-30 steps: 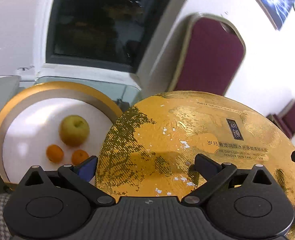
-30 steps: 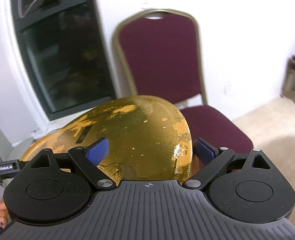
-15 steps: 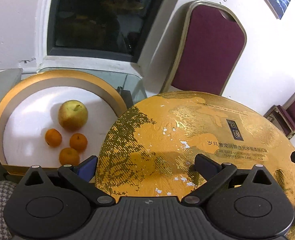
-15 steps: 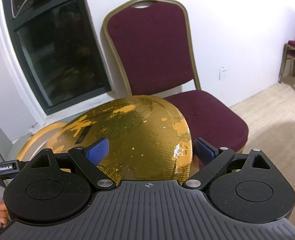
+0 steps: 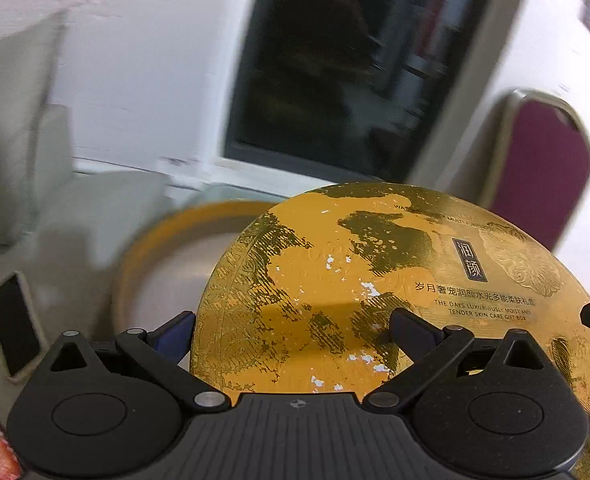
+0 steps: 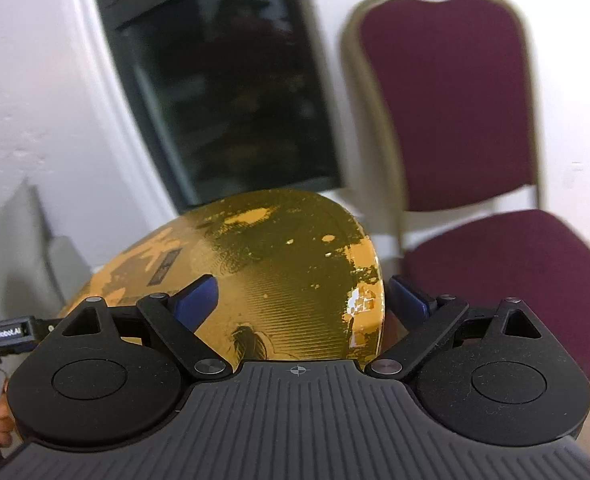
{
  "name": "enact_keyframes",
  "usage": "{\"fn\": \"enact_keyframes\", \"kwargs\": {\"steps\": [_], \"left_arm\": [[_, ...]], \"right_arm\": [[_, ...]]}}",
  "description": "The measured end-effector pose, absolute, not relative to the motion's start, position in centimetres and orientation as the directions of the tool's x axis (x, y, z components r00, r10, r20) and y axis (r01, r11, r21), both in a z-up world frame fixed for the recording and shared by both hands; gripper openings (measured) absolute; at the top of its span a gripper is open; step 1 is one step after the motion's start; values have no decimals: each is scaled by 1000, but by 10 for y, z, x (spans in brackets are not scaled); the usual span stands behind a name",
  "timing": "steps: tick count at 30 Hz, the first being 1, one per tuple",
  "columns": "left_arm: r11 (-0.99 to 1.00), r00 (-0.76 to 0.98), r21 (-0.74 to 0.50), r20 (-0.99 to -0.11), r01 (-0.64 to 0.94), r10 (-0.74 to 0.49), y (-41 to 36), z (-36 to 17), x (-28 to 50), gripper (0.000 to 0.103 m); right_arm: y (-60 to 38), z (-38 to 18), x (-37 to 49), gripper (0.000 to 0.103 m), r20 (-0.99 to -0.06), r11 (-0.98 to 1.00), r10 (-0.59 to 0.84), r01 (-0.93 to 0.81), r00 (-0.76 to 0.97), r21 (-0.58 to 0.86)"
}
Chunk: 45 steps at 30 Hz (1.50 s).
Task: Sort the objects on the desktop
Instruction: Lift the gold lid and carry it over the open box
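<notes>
Plain function-style room, maroon banquet chair (image 6: 455, 120), dark window (image 6: 223, 92), white walls (image 6: 35, 100)

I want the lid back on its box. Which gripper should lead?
Left. The left gripper holds the gold lid on the side beside the open box; the right gripper faces the chair.

Each gripper, the left gripper (image 5: 291, 330) and the right gripper (image 6: 301, 298), has a matte black ribbed body with a small crosshair mark, two round black housings and angled black link arms pinned by silver screws. Their fingers (image 6: 197, 298) carry blue pads. A white "GenRobot.AI" label (image 6: 3, 335) sits on a black bar.
</notes>
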<state>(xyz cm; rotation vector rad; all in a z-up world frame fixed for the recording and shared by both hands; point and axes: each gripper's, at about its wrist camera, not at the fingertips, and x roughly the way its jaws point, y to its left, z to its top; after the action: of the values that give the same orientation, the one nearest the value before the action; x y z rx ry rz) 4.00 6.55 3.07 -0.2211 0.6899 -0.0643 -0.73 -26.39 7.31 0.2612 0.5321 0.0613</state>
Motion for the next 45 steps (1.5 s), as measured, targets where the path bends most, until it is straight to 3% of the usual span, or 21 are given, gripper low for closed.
{"fn": "enact_keyframes", "kwargs": {"steps": [7, 13, 21, 45], "left_arm": [[980, 817, -146, -576, -136, 28, 108, 26, 56, 100], [982, 829, -99, -554, -160, 79, 124, 26, 76, 100], [981, 834, -94, -544, -172, 94, 125, 11, 98, 100], [982, 776, -102, -627, -160, 61, 133, -43, 133, 100]], "right_arm": [[-218, 40, 58, 94, -467, 942, 262, -120, 844, 312], [-195, 24, 95, 94, -487, 932, 299, -143, 821, 332], [-188, 8, 123, 94, -500, 936, 275, -110, 821, 335], [-186, -39, 150, 94, -597, 940, 238, -28, 766, 340]]}}
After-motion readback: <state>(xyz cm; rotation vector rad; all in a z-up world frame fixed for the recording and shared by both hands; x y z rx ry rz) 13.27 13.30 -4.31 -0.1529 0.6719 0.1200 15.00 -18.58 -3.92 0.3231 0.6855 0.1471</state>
